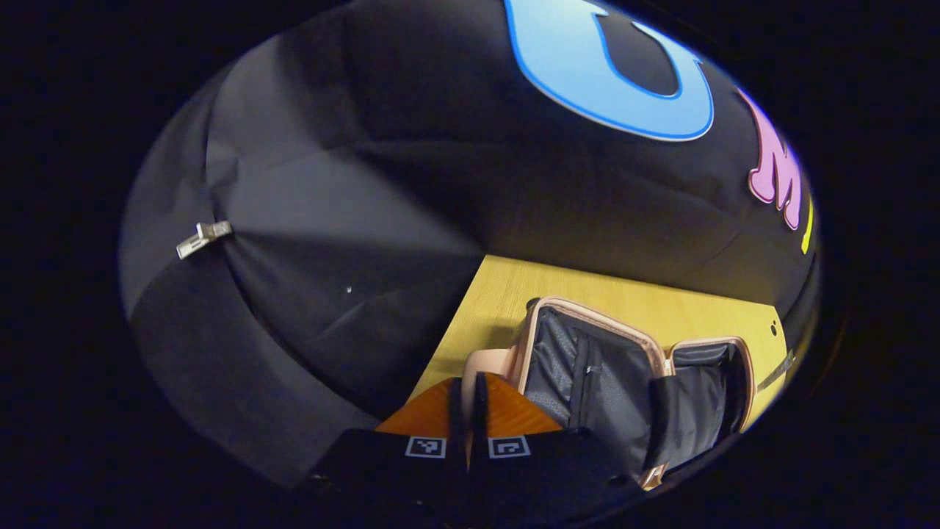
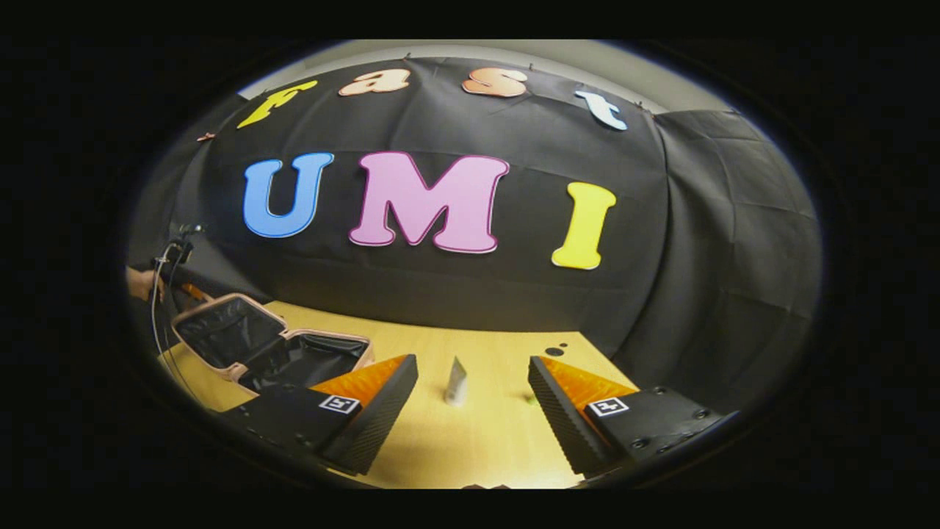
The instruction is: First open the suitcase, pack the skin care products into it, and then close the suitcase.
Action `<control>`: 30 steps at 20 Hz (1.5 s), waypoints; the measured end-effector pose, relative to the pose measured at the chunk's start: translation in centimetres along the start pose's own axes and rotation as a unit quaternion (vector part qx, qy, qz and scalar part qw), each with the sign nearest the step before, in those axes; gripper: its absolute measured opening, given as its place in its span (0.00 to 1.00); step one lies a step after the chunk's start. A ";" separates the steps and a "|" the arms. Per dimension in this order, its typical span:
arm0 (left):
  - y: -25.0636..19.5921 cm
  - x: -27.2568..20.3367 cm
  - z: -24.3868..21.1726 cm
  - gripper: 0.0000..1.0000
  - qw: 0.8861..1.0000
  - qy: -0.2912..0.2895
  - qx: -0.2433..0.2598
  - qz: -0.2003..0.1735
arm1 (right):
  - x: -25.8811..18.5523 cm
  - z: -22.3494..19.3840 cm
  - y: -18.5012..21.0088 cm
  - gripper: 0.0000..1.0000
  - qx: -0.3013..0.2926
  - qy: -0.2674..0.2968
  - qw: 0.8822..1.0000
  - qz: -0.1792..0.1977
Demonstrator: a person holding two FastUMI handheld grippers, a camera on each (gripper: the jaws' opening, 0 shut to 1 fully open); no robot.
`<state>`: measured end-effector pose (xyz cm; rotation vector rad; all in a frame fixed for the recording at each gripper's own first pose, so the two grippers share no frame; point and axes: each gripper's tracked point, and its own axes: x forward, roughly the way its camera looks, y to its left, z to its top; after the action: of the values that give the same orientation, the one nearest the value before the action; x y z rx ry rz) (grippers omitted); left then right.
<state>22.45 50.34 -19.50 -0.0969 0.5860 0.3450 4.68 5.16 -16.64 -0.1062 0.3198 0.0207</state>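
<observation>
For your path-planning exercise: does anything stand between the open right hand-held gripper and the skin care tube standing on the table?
Nothing visible does. The right hand-held gripper is open, and the tube stands upright ahead between its fingers, with bare table between.

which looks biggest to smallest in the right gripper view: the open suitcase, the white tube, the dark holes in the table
1. open suitcase, largest by far, lying open at the left of the table
2. white tube, standing upright ahead of the open right gripper
3. dark holes, smallest, though they lie farther back, so their real size is unsure
</observation>
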 end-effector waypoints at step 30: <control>-57.3 -19.6 -16.3 0.99 0.943 -0.141 0.156 -0.259 | 10.2 -10.8 -16.4 0.96 0.064 0.070 0.995 -0.021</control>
<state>18.46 -12.19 -22.53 0.1037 0.3063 -0.2475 11.58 -12.30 -28.43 0.0137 0.4578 -0.0500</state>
